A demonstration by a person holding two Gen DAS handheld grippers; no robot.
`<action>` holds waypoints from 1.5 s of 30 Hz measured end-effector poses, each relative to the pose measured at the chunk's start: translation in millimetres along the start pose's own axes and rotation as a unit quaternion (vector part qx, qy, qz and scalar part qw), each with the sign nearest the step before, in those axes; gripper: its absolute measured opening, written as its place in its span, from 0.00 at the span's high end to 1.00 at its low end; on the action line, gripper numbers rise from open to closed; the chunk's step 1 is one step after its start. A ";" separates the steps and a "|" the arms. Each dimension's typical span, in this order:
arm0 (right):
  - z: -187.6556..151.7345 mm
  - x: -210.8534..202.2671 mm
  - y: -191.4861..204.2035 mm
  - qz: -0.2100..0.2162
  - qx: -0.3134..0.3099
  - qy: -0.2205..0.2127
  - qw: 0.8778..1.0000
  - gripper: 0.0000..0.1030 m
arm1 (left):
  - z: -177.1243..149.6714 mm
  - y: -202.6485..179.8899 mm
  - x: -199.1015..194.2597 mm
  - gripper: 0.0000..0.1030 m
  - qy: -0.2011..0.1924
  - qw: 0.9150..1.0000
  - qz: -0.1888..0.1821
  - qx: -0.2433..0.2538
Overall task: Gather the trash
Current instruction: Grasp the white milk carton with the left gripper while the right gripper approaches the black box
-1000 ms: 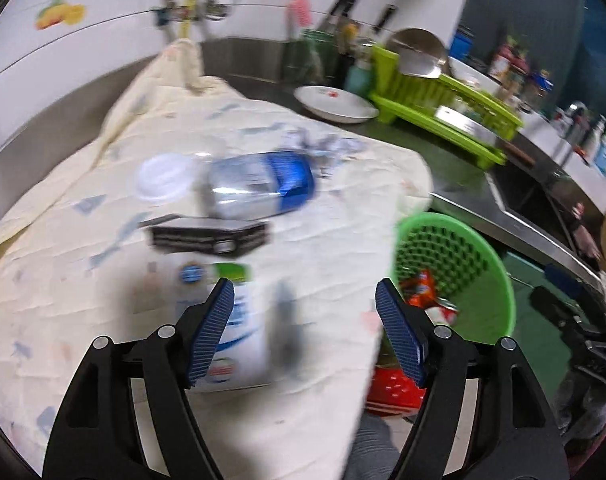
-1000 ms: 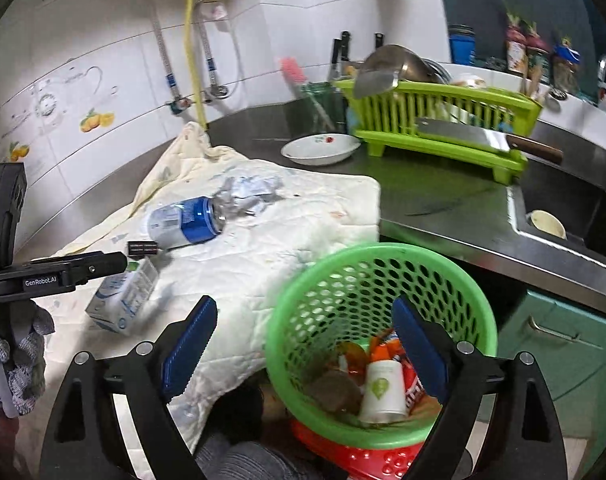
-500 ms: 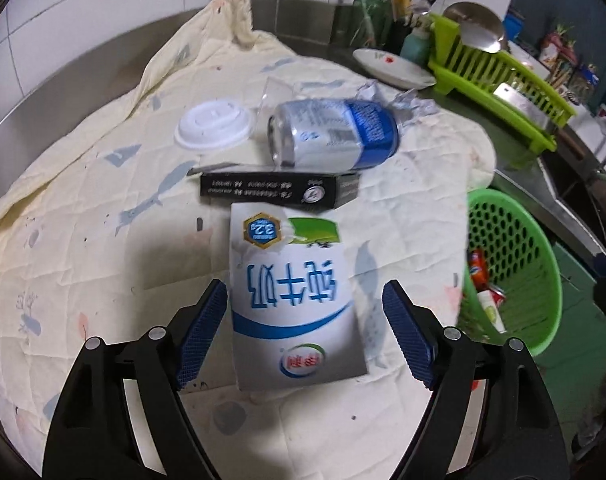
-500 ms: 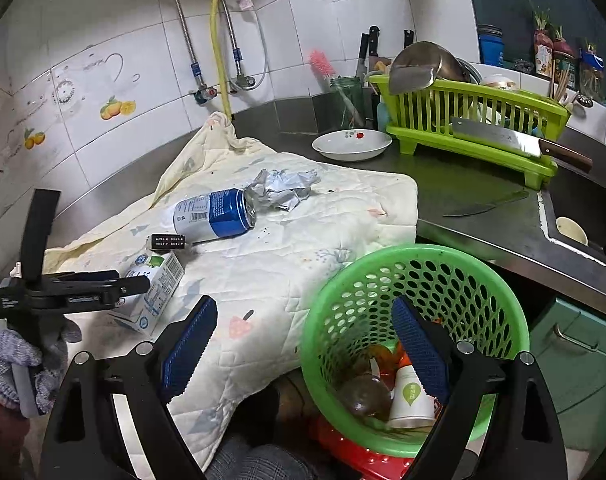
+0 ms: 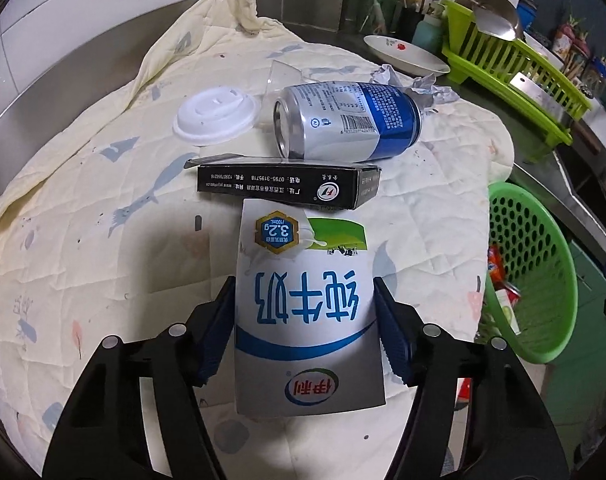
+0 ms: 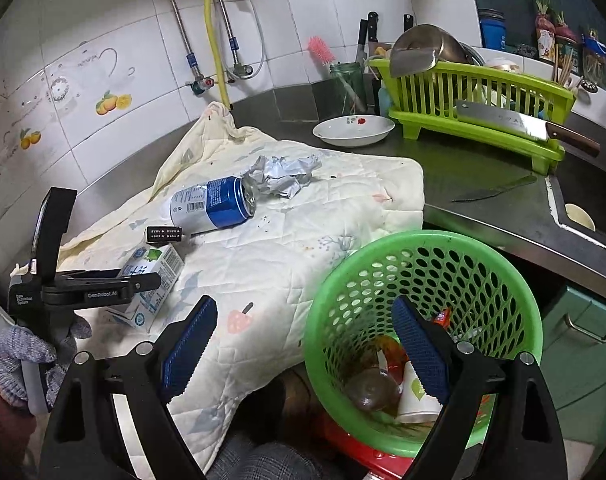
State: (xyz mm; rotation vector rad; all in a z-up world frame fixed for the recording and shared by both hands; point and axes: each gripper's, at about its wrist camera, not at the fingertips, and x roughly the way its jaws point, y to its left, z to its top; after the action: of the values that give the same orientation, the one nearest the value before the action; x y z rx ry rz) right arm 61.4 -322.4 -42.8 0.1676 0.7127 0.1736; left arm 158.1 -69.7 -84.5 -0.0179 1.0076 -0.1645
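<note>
A white and blue milk carton (image 5: 299, 264) lies on the pale quilted cloth (image 5: 103, 200). My left gripper (image 5: 303, 286) straddles it, jaws closing, both blue pads against the carton's sides. The right wrist view shows the same carton (image 6: 159, 264) under the left gripper (image 6: 143, 280). Beyond it lie a black box (image 5: 287, 190), a blue and silver can (image 5: 343, 120), a white cup lid (image 5: 215, 118) and crumpled paper (image 6: 281, 174). My right gripper (image 6: 303, 306) stands open above the cloth's edge and the green basket (image 6: 423, 248), with nothing between its pads.
The basket holds several pieces of trash, with a red thing under it. On the steel counter behind are a white plate (image 6: 353, 130), a green dish rack (image 6: 479, 120) with a cleaver (image 6: 515, 124), a knife (image 6: 495, 192) and the sink (image 6: 583, 208). A gloved hand (image 6: 23, 352) holds the left gripper.
My left gripper came down over the milk carton and its jaws narrowed from wide apart to the carton's sides. The right gripper has stayed open and nearly still.
</note>
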 end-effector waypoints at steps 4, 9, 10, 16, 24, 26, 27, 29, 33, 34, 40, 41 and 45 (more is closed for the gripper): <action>2.4 2.9 3.0 0.004 -0.001 0.003 1.000 0.17 | -5.5 1.6 -6.6 0.38 0.003 1.000 -0.006 0.001; 6.4 6.9 15.0 0.014 -0.012 0.008 1.000 0.17 | -18.2 5.3 -22.1 0.38 0.005 1.000 -0.014 0.014; 7.5 8.1 19.0 0.018 -0.017 0.009 1.000 0.17 | -20.3 7.2 -25.3 0.38 0.005 1.000 -0.014 0.014; 13.8 19.5 48.6 0.045 -0.053 0.022 0.997 0.17 | -31.2 30.2 -48.0 0.38 -0.003 1.000 -0.012 0.004; 25.1 57.5 98.7 0.091 -0.107 0.055 0.988 0.17 | -34.2 75.8 -72.9 0.38 -0.023 0.999 0.002 -0.036; 27.8 69.5 110.7 0.100 -0.120 0.063 0.986 0.17 | -33.9 85.6 -76.0 0.38 -0.027 0.999 0.004 -0.043; 28.8 74.8 115.7 0.104 -0.127 0.067 0.984 0.17 | -33.7 90.5 -77.6 0.38 -0.029 0.998 0.007 -0.047; 31.4 87.1 126.5 0.109 -0.140 0.075 0.981 0.18 | -33.4 97.4 -79.3 0.38 -0.031 0.998 0.010 -0.053; 38.1 114.5 139.4 0.119 -0.151 0.091 0.977 0.20 | -32.5 110.5 -78.9 0.38 -0.032 0.997 0.010 -0.066; 39.1 121.4 142.1 0.123 -0.153 0.097 0.976 0.20 | -32.2 113.1 -78.1 0.38 -0.031 0.997 0.009 -0.068; 42.9 147.1 155.4 0.125 -0.178 0.111 0.970 0.22 | -29.7 124.4 -71.8 0.38 -0.028 0.996 0.008 -0.079; 43.7 152.7 158.0 0.126 -0.180 0.116 0.969 0.23 | -29.2 126.1 -71.1 0.38 -0.029 0.996 0.008 -0.081; 46.7 169.5 166.2 0.138 -0.189 0.130 0.964 0.25 | -27.8 130.1 -68.7 0.38 -0.029 0.996 0.007 -0.083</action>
State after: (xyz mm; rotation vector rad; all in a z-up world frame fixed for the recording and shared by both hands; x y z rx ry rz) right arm 201.6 -128.7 -80.3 -0.1252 0.9016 0.6019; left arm 115.5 70.5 -53.5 -0.1666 0.9613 -0.0670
